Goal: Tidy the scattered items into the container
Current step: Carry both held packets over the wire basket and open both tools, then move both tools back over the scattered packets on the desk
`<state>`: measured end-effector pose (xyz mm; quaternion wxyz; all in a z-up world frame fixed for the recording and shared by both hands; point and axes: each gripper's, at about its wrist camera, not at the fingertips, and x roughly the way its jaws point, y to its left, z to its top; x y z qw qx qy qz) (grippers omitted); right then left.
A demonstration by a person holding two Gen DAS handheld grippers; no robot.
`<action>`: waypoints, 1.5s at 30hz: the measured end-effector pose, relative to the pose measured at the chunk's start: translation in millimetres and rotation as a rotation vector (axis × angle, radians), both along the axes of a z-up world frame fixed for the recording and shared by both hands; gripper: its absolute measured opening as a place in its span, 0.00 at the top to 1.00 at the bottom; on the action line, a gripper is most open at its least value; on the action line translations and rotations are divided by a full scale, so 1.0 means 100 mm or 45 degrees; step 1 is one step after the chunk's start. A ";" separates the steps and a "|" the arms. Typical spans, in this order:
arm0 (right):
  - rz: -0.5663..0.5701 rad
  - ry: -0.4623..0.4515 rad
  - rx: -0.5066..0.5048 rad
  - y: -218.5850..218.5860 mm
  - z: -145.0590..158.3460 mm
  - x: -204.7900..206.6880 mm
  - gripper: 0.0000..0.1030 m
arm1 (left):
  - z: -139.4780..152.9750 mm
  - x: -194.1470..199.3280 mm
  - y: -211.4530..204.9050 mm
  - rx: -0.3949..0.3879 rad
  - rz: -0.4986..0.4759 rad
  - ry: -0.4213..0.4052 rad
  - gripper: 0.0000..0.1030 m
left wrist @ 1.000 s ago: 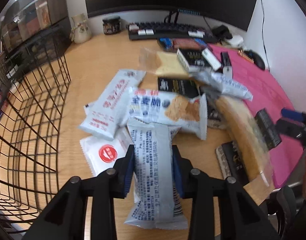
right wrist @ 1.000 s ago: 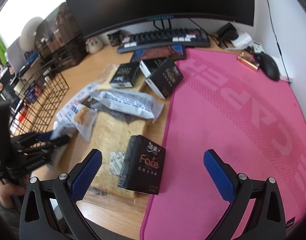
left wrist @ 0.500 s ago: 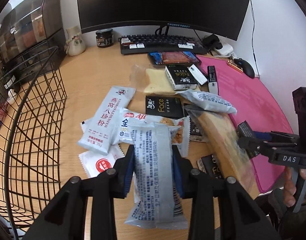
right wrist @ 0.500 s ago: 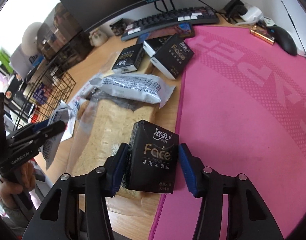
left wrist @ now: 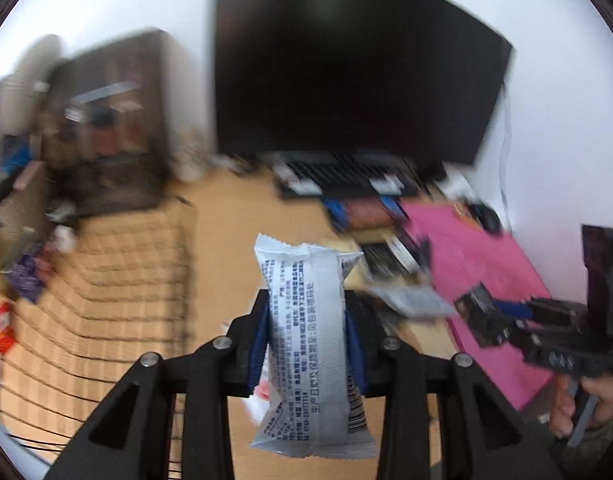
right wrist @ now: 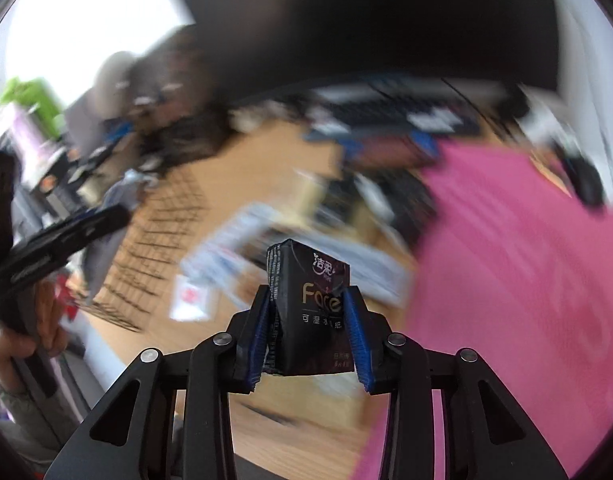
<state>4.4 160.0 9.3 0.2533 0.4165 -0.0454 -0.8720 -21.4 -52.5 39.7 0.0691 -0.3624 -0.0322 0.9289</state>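
Left tongs [left wrist: 306,344] are gripping a grey-white snack packet [left wrist: 306,344] across its middle, blue pads pressing both long sides; the packet is standing upright between the fingers, clear of the table [left wrist: 234,232]. Its top edge is sitting above the pads and its bottom edge is hanging below them.

Right tongs [right wrist: 308,338] are closing on a small black tissue pack [right wrist: 310,312] with gold lettering; the pack is sitting between the blue pads, both pads pressing its sides, and it is being held off the table. In the left view the right tongs [left wrist: 494,320] are showing at the right edge, carrying that black pack above the pink mat [left wrist: 486,264], with a hand [left wrist: 586,404] on the handle.

The wire basket [left wrist: 106,280] is standing on the left part of the table, beside the held packet as seen by the left camera. Both views are heavily blurred. Other packets [right wrist: 234,240] are lying on the wood between basket and mat; details are not readable. A monitor [left wrist: 346,80] and a keyboard [left wrist: 346,172] are standing at the back of the table.
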 end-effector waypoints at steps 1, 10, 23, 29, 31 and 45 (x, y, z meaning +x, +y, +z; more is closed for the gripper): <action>0.060 0.016 -0.020 -0.19 0.10 -0.01 0.64 | 0.04 0.02 -0.12 -0.001 0.043 0.011 0.63; 0.542 0.055 -0.068 -2.24 0.45 -0.02 0.64 | -0.17 0.24 -1.50 -0.023 0.447 -0.064 0.63; 0.584 -0.053 0.021 -2.90 0.11 -0.09 0.53 | -0.27 0.47 -1.78 0.018 0.459 -0.047 0.38; 0.491 0.015 -0.032 -2.28 0.39 -0.09 0.51 | -0.08 0.50 -1.43 0.090 0.367 0.007 0.35; 0.423 0.051 -0.027 -1.94 0.47 -0.10 0.47 | -0.03 0.46 -1.20 0.088 0.301 0.006 0.35; -0.050 -0.020 0.060 0.14 0.08 0.03 0.37 | -0.45 0.01 0.64 -0.083 -0.107 -0.123 0.19</action>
